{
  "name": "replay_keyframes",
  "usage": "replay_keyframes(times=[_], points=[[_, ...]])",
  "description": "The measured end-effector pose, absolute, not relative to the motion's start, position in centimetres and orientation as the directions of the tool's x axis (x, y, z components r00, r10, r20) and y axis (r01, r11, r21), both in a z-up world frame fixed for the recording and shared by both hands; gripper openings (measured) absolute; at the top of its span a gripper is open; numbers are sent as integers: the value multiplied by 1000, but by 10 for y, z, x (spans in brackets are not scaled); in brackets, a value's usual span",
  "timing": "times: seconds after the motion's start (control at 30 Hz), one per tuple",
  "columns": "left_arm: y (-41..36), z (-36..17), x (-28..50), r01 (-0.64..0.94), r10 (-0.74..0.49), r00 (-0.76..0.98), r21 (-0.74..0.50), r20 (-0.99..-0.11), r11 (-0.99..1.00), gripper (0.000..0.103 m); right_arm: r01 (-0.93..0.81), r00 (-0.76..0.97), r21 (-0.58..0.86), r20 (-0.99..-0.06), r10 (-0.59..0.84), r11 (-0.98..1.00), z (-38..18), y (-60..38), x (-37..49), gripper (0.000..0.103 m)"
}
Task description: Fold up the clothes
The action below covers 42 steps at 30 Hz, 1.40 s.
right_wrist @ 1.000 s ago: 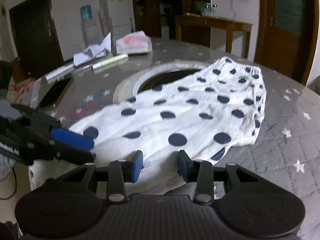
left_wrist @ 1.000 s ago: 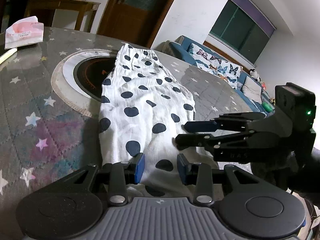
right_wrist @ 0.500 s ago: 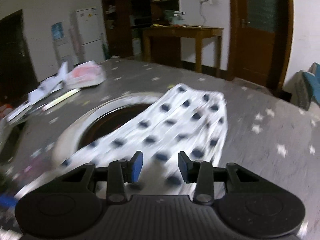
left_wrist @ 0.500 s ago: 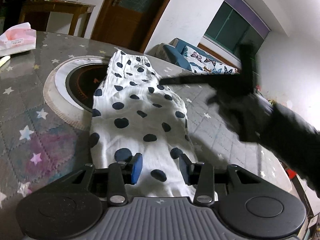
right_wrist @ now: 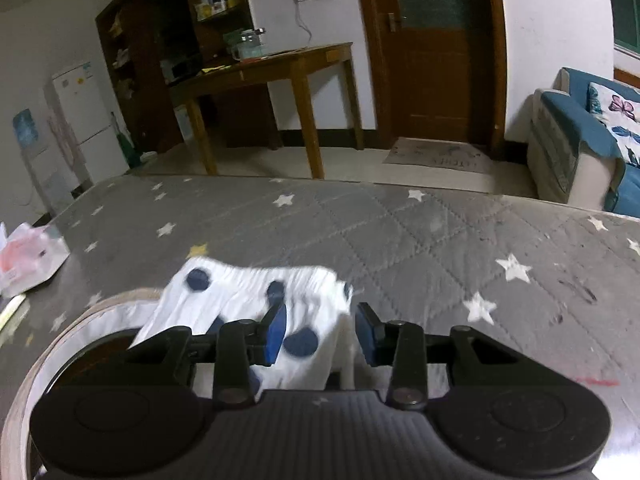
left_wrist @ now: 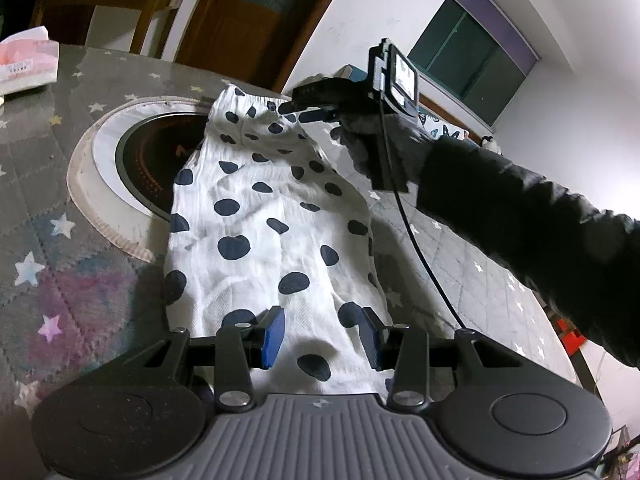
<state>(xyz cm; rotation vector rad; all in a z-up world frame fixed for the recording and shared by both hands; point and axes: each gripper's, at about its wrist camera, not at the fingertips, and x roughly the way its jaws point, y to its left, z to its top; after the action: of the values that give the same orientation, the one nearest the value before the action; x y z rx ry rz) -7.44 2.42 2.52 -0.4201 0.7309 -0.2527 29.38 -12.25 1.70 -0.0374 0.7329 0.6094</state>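
Observation:
White trousers with dark blue dots (left_wrist: 264, 216) lie lengthwise on the grey star-patterned table cover (left_wrist: 48, 184). My left gripper (left_wrist: 323, 338) is open and empty, with the near end of the trousers lying between its blue pads. My right gripper (right_wrist: 320, 330) is open over the far elastic waistband (right_wrist: 256, 280); in the left wrist view it (left_wrist: 304, 110) hovers at that waistband's right corner, held by a black-sleeved arm.
A round cooktop with a white ring (left_wrist: 140, 152) is set in the table, partly under the trousers. A tissue pack (left_wrist: 26, 66) lies far left. A blue sofa (right_wrist: 588, 140), a wooden side table (right_wrist: 260, 76) and a door stand beyond the table.
My right gripper has swung from the near end of the trousers, beside my left gripper, to the far waistband. My left gripper has stayed at the near end.

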Motion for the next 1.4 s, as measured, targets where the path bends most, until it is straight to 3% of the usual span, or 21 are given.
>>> replay_keyframes(times=[0.3,0.37,0.57,0.83,1.4], points=[[25,28,-73,73,-363,717,-455,-595,888,44,-555,567,194,-623,538,809,0,-119,309,38],[24,30,-75,68,-357,719,-451,-596,890,45,-562,564,201,-616,550,802,4,-120,305,25],[27,38,-82,48,-329,734,-437,-595,898,46,-575,558,240,-583,590,782,21,-129,290,12],[43,44,-95,-37,-236,757,-401,-609,915,48,-596,548,289,-536,643,749,46,-141,267,10],[65,35,-143,-175,-111,764,-369,-636,913,49,-805,327,342,-424,845,484,122,-193,78,10]])
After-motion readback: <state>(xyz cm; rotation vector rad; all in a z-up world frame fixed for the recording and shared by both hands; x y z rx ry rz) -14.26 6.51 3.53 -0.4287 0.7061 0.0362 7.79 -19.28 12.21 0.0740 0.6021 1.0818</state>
